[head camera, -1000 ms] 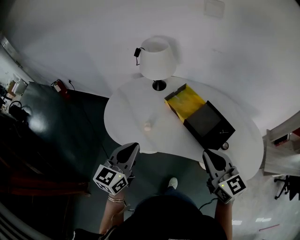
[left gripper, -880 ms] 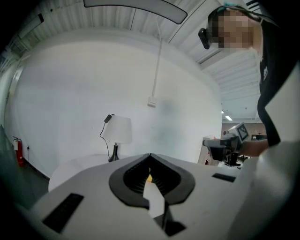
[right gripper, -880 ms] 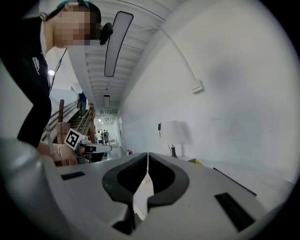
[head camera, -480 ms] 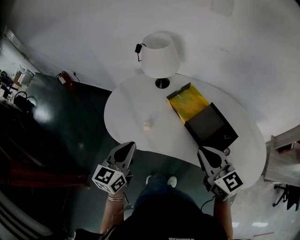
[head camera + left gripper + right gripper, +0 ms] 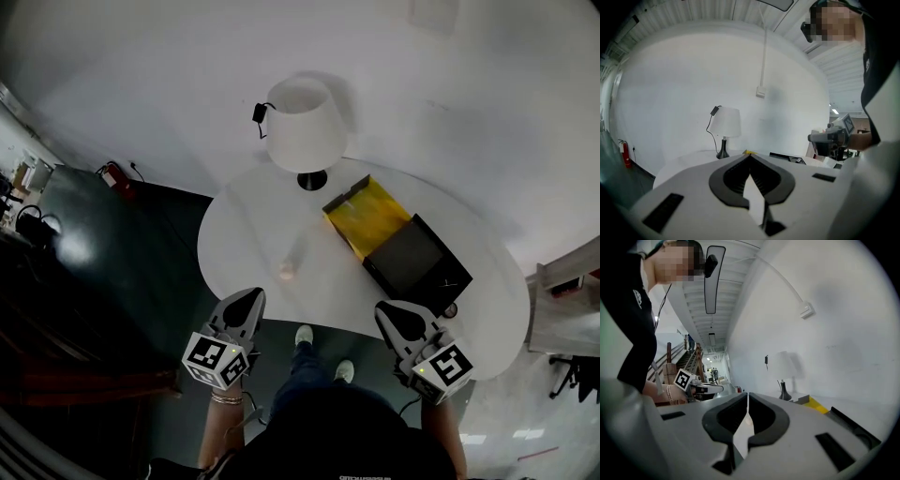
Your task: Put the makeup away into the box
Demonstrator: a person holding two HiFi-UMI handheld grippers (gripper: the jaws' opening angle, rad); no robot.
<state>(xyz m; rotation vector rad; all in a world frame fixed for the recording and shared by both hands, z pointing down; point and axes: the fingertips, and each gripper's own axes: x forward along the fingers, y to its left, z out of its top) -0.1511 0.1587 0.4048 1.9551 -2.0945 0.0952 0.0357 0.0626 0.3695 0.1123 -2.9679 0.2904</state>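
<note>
Left claw (image 5: pixel 246 300) jaws together, nothing between; right claw (image 5: pixel 393 314) same; both near level, apart, pointing forward.

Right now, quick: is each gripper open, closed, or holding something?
Left gripper: jaws closed, holding nothing.
Right gripper: jaws closed, holding nothing.

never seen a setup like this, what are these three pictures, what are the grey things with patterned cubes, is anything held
No robot: a person holds a tool in each hand, each ending in a two-jaw claw. The overhead picture is from a camera on the person's head, looking down at the left claw and right claw. The other two come from cameras riding on those claws. On the white table stand a lamp, a yellow and black box and a small pale item. Both claws are shut and empty.
</note>
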